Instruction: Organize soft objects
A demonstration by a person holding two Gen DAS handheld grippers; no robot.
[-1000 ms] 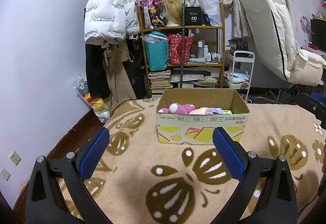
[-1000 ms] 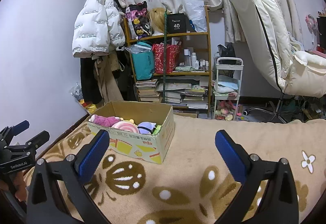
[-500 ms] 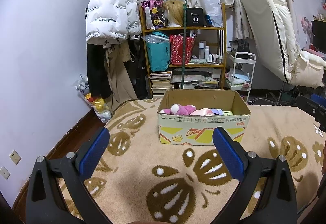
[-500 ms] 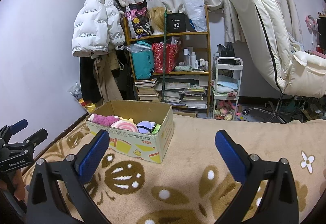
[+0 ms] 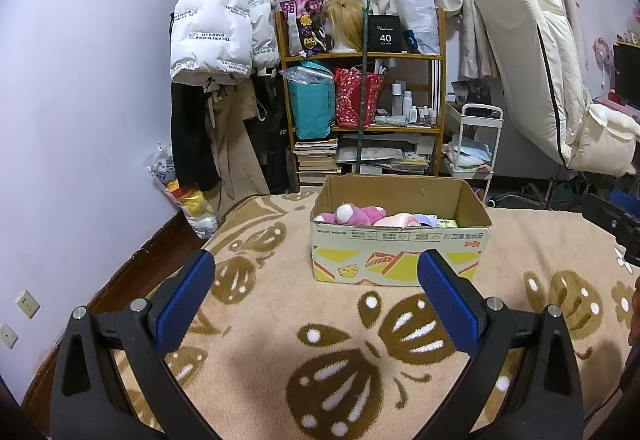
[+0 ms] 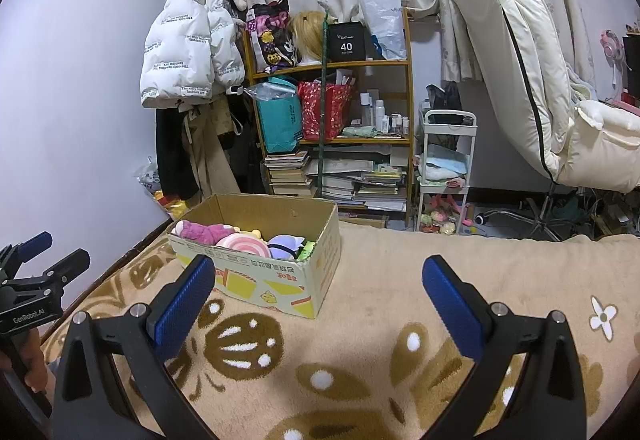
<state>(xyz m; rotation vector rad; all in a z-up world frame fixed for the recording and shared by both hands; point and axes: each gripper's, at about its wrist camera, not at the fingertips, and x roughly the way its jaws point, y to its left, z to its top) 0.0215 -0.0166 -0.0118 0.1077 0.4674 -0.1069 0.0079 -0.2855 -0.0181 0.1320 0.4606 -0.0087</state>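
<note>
An open cardboard box stands on the patterned beige blanket; it also shows in the right wrist view. Inside lie a pink plush toy, a pink swirl cushion, a lilac soft toy and a green item. My left gripper is open and empty, held above the blanket in front of the box. My right gripper is open and empty, to the right of the box. The left gripper also shows at the left edge of the right wrist view.
A cluttered wooden shelf with bags and books stands behind the box. A white puffer jacket hangs to its left. A small white cart and a cream recliner chair stand at the right.
Both views have shifted only slightly. The left wrist view shows the box marginally lower and nearer. Both grippers stay open and empty.
</note>
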